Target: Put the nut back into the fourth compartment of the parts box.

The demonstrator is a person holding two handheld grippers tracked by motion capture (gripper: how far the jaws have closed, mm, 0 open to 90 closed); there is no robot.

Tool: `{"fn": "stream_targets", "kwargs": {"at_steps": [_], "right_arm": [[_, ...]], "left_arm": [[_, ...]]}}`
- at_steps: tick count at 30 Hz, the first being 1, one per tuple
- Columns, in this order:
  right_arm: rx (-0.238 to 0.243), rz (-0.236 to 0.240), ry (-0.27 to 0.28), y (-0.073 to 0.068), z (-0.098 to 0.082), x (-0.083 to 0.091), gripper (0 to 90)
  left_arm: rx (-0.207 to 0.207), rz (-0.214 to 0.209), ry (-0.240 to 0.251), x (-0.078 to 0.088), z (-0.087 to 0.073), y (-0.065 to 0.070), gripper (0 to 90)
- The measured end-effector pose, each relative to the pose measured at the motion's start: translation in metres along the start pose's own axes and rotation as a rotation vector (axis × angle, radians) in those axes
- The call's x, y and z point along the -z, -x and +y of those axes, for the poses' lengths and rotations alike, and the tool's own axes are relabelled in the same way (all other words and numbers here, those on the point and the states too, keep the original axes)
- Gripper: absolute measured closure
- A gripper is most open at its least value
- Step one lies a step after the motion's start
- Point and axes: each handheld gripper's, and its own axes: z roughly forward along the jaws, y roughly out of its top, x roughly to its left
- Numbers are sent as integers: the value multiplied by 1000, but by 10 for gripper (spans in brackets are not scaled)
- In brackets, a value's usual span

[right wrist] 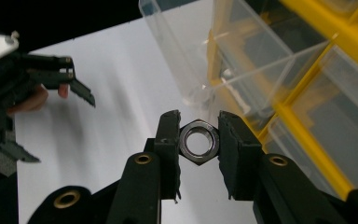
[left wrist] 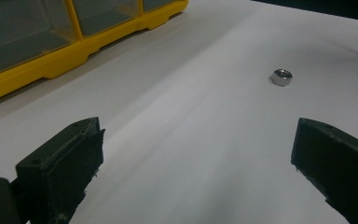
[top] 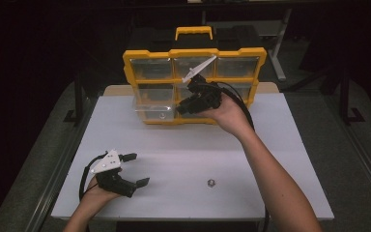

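We've got the right tool (right wrist: 198, 140) clamped on a shiny steel hex nut (right wrist: 198, 141); just ahead, the clear plastic drawer (right wrist: 200, 60) sits pulled out, so we should keep it level over the opening.

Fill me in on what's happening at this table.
A person is sorting nuts into a yellow organizer with clear drawers. The right gripper is clamped on a steel nut, held up by a pulled-out clear drawer at the organizer's lower left. The left gripper rests open on the white table, where a second nut lies loose.
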Motion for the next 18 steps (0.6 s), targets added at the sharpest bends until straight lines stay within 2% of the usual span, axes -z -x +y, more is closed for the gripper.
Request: {"fn": "stream_targets", "kwargs": {"at_steps": [5,8,10,15,18], "right_arm": [[-3,-5,17,4,12,3,692],[-2,-5,18,6,18,2,692],[-2,-6,19,7,23,1,692],[3,-10,30,9,32,-4,692],[-3,-11,29,10,36,-8,692]], "left_arm": [[9,-2,7,-1,0,0,19],[-7,1,5,1,0,-1,20],[2,1,6,1,0,0,20],[-8,-1,6,0,0,-1,20],[10,0,0,1,0,0,20]]}}
